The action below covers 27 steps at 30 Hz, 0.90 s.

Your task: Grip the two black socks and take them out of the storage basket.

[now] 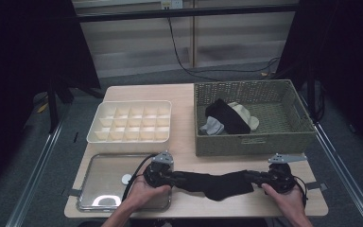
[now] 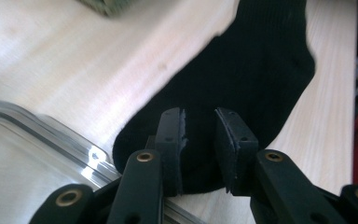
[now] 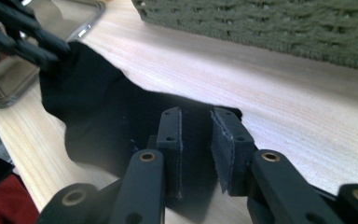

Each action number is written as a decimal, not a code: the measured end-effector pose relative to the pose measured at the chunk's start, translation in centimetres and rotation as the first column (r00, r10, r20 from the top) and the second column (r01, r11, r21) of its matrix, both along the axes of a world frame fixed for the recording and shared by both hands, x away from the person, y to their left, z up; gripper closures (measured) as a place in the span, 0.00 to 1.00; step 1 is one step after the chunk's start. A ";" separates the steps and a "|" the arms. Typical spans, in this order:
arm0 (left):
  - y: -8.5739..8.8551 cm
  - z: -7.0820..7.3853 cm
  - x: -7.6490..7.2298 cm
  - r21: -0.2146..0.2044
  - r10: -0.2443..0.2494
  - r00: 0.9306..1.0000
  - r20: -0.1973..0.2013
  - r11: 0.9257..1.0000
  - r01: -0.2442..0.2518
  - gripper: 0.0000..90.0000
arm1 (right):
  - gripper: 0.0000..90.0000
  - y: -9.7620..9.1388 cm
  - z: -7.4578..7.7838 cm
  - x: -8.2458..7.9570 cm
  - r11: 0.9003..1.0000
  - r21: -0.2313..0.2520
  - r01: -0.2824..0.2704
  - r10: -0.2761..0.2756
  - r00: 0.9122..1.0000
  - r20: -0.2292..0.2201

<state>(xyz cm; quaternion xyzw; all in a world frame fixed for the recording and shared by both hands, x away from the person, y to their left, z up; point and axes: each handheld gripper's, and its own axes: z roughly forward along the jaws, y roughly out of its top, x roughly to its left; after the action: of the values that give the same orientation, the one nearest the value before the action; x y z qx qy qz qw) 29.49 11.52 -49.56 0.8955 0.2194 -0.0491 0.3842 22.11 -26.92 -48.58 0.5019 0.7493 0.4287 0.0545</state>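
A black sock (image 1: 217,184) lies stretched flat along the table's front edge. My left gripper (image 1: 179,178) is at the sock's left end and my right gripper (image 1: 250,177) at its right end, each in a hand. In the left gripper view the jaws (image 2: 200,126) stand apart over the sock (image 2: 251,70), with a gap between the pads and no pinch on the cloth. The right gripper view has the same: jaws (image 3: 196,123) parted above the sock (image 3: 102,107), which runs off toward the other gripper (image 3: 23,32).
A woven green basket (image 1: 255,142) behind the sock holds a black and some pale socks (image 1: 227,116). A cream divided organiser (image 1: 130,120) sits at the back left. A metal tray (image 1: 99,175) lies at the front left beside my left hand, with a small white disc (image 1: 126,178) on it.
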 end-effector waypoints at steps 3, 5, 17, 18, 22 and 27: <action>-0.3 -0.2 -0.3 -0.019 -0.009 1.000 -0.008 1.000 0.009 0.80 | 0.81 0.2 0.1 -0.2 1.000 0.013 -0.008 0.008 1.000 0.007; -0.5 -0.2 -0.4 -0.021 -0.024 1.000 -0.007 0.999 0.024 0.80 | 0.81 0.6 0.0 -0.3 1.000 0.014 -0.023 0.023 1.000 -0.010; 0.0 -0.2 -0.8 -0.031 -0.007 1.000 -0.015 0.999 0.007 0.78 | 0.81 0.5 -1.3 0.7 0.997 -0.062 -0.053 0.049 0.997 -0.060; 0.0 -0.2 -0.8 -0.030 -0.011 1.000 -0.015 0.999 0.010 0.78 | 0.81 0.3 -1.3 0.6 0.997 -0.063 -0.050 0.047 0.997 -0.058; -0.4 -0.2 -1.2 -0.037 -0.027 0.999 -0.020 0.999 0.027 0.78 | 0.80 -0.1 -1.3 0.5 0.997 -0.063 -0.050 0.047 0.997 -0.056; -0.9 -0.2 -2.0 -0.037 -0.048 0.999 -0.022 0.998 0.047 0.78 | 0.81 -0.5 -1.3 0.2 0.996 -0.075 -0.044 0.041 0.998 -0.050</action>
<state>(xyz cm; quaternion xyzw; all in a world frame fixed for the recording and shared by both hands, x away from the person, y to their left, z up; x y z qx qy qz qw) 27.52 10.57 -49.79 0.8927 0.2014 -0.0727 0.3966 22.32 -27.45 -49.87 0.4935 0.7767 0.3887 0.0464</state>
